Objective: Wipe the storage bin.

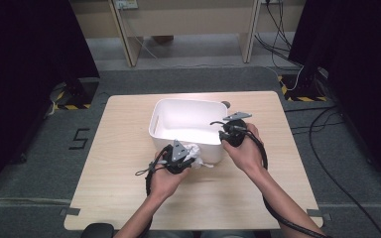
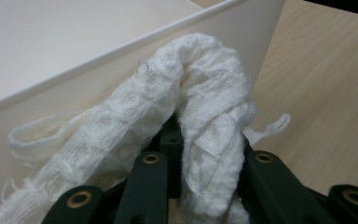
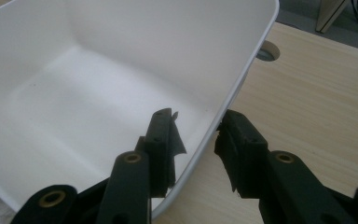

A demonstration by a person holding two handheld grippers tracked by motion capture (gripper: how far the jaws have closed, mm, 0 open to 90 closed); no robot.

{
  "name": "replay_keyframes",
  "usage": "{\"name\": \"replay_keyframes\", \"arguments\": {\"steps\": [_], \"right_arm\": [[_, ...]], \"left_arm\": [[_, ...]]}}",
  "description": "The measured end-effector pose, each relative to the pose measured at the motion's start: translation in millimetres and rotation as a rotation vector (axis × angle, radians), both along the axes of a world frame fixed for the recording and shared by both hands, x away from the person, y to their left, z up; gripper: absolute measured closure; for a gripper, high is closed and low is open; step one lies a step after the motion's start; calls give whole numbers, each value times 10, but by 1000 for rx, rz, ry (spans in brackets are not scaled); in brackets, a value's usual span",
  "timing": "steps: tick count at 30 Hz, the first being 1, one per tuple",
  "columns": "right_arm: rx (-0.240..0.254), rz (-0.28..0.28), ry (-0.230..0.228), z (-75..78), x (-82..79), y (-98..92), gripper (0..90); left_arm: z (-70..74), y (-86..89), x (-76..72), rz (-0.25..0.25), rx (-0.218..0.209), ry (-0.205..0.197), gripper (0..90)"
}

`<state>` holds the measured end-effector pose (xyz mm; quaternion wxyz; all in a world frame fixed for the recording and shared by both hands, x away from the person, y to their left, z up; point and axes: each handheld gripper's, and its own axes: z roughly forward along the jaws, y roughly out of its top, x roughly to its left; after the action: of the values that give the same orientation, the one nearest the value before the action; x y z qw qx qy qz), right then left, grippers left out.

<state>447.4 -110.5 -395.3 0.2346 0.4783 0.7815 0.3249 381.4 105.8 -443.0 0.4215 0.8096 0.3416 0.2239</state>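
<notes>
From the high view, a white rectangular plastic tub [image 1: 186, 121] sits mid-table on the pale wooden tabletop [image 1: 129, 188]; the left gripper [image 1: 184, 159] hovers at the tub's near wall, with a crumpled white waffle-weave cloth [image 1: 194, 154] bunched at its tip, just outside that wall; the right gripper [image 1: 226, 133] sits at the tub's right-hand near corner, seemingly to steady the tub while the cloth is brought to it.

In the left gripper view, the cloth [image 2: 200, 102] rises in a folded hump from between the black jaws, which are pinched tight on its lower folds; it arches up against the tub's outer wall [image 2: 88, 93], with one frayed tail trailing left and a small loop sticking out right; the cloth looks close to, but not over, the rim.

In the right gripper view, the jaws stand partly open and straddle the tub's rim [image 3: 235, 88], one inside against the inner wall, the other outside over the tabletop [image 3: 317, 88]; whether the pads truly press the wall I cannot tell, since a sliver of gap shows on the outer side; the tub's floor [image 3: 84, 107] lies bare.
</notes>
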Motion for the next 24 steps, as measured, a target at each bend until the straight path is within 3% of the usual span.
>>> {"name": "replay_keyframes", "arguments": {"steps": [16,24], "right_arm": [[2,-2,-1,0,4,0,654],[-3,2,-9,-3,-5,1,653]], "left_arm": [[-141,-63,20,-22,26,5,757],[-311,-134,26,-33,40,22,757]]}}
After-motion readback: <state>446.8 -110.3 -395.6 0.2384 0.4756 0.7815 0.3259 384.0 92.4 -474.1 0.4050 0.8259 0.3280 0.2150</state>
